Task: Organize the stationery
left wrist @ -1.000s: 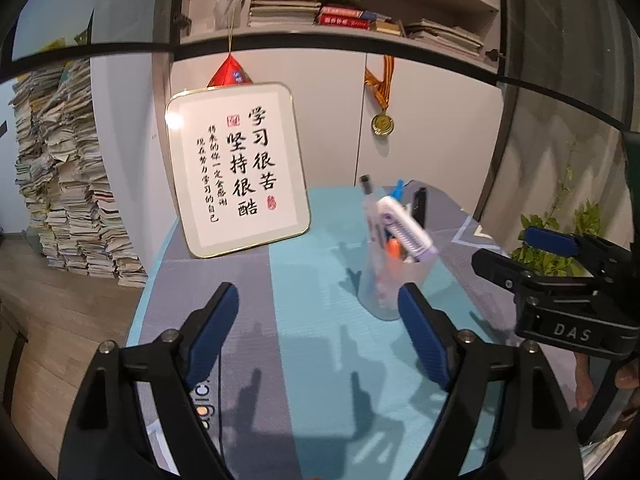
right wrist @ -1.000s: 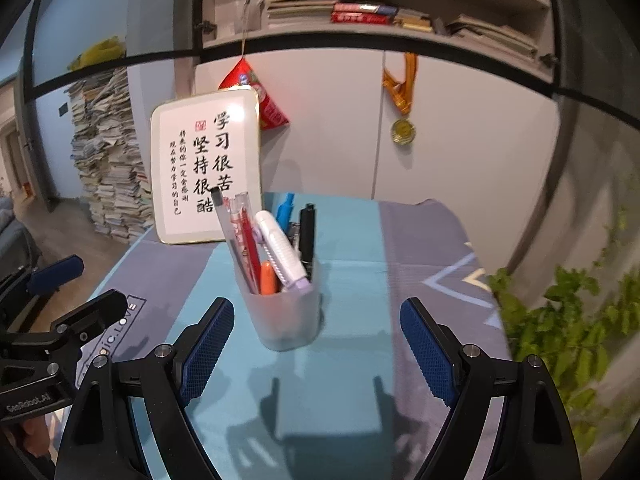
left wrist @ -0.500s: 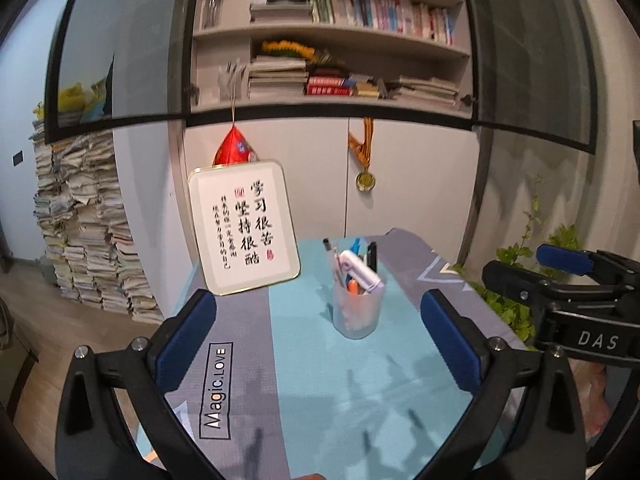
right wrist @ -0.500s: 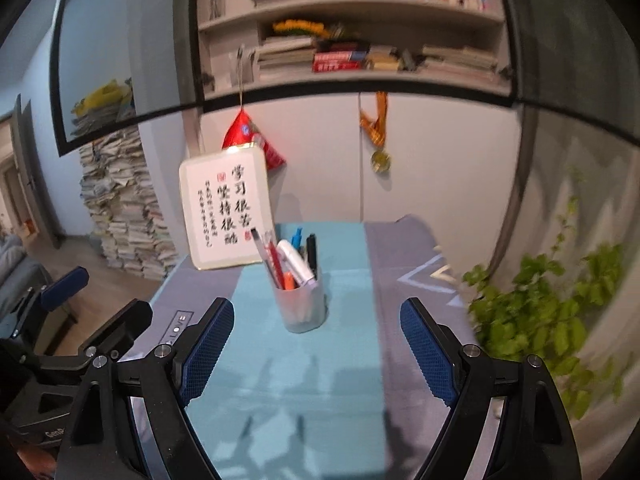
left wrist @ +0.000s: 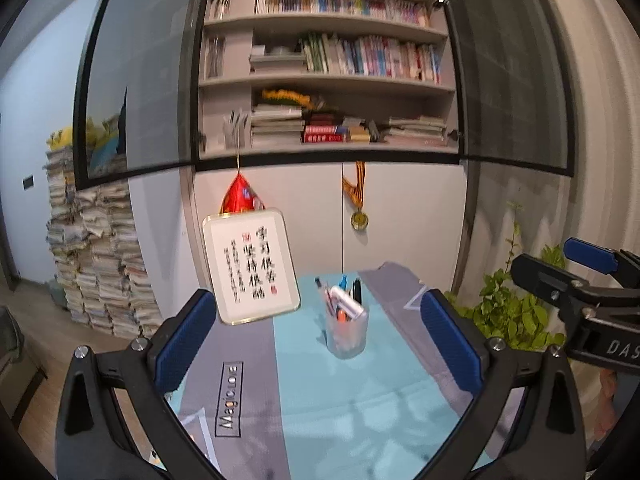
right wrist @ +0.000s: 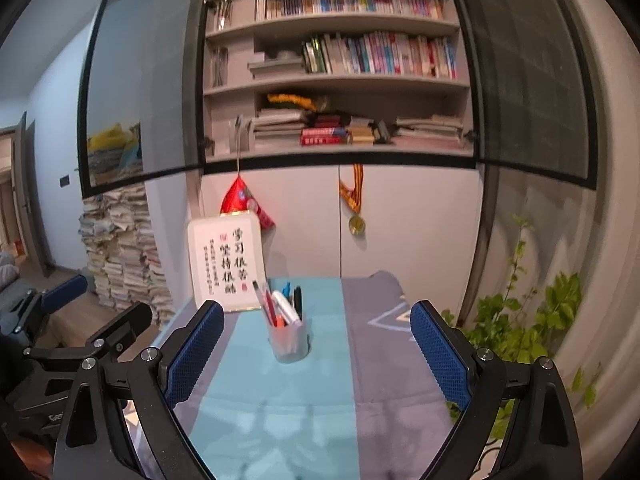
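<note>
Pen cup (left wrist: 346, 332) upright on table (left wrist: 360, 408) w/ pens, both grippers – fingers (right wrist: 196, 354) apart, empty

Tablecloth (right wrist: 280, 400) teal-grey striped; pen cup (right wrist: 289, 342) translucent; gripper pads (right wrist: 196, 354) blue.

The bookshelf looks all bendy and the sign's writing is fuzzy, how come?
Left wrist view: the fisheye lens bows the bookshelf outward, and the writing on the framed sign is smeared by motion blur. Right wrist view: the shelves curve the same way, the sign is a little sharper, and the pen cup and potted plant look soft.
</note>
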Demonstrator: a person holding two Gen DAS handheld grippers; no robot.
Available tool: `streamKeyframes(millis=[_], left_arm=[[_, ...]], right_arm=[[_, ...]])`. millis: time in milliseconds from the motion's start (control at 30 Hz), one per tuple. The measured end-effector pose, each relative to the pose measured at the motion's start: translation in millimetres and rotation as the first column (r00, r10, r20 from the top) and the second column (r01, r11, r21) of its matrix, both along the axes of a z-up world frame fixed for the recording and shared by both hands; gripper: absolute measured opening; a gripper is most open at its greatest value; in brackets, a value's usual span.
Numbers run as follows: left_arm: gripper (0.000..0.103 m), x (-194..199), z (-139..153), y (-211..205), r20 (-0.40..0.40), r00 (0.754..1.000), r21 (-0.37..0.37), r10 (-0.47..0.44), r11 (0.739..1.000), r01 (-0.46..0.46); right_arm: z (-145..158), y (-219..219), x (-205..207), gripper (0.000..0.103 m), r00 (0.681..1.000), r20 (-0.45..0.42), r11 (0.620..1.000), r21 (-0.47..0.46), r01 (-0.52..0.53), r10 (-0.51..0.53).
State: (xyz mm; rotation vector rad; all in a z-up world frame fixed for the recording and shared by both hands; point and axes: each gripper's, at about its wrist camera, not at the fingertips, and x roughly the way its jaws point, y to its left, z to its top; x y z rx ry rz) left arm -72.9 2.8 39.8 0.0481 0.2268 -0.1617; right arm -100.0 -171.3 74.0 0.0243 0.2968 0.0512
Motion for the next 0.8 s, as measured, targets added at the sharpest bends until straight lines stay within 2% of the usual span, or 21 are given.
streamKeyframes(millis=[200, 800], left_arm=[[0.102, -15, 6, -7, 0.043, 0.999, 0.017, -0.014, 1.0, 0.013], [0.102, -11, 2, -8, 0.017, 1.0, 0.025, -0.014, 1.0, 0.014]], right_arm=[[5, -7, -11, 0.095, 1.0, 0.025, 1.0, 0.022, 0.014, -0.014], [-1, -9, -12, 0.095, 1.0, 0.006, 0.999, 0.034, 0.016, -0.016]])
